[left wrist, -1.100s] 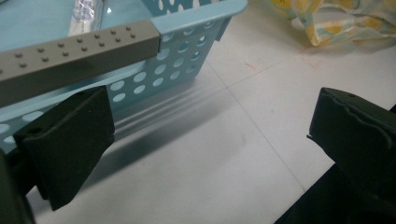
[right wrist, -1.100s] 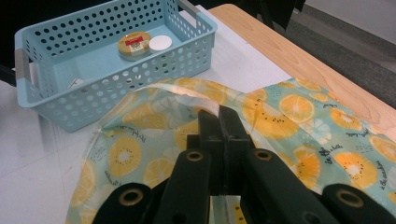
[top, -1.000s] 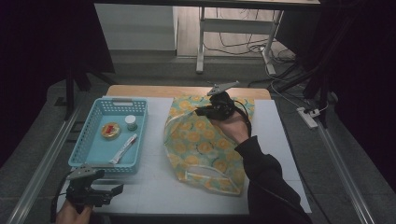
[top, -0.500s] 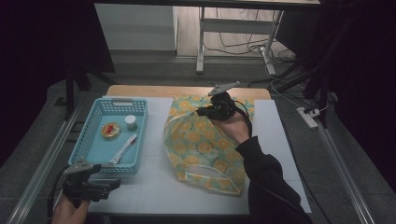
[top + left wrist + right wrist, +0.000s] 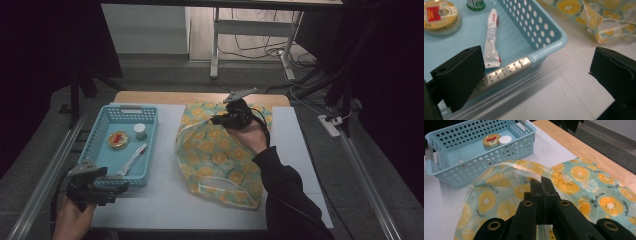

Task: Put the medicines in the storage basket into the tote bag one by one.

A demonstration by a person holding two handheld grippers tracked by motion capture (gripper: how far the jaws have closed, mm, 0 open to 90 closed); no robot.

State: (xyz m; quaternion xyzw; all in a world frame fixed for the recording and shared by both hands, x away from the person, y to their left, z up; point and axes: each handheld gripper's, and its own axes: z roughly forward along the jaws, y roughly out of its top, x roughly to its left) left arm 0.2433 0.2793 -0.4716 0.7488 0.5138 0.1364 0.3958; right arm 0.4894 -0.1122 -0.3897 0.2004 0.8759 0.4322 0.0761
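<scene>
1. While the right gripper (image 5: 541, 181) pinches shut on the clear handle of the crinkly fruit-print plastic bag (image 5: 215, 150) mid-table,
2. left gripper (image 5: 536, 72) gapes empty by the perforated light-blue plastic basket (image 5: 102, 145).

The left tongs (image 5: 120, 186) now sit higher and nearer the blue basket (image 5: 98, 137) than a second ago. They have moved from the bottom edge of the worktop (image 5: 165, 200) up to the basket's near corner, and their jaws stand wide apart.
</scene>
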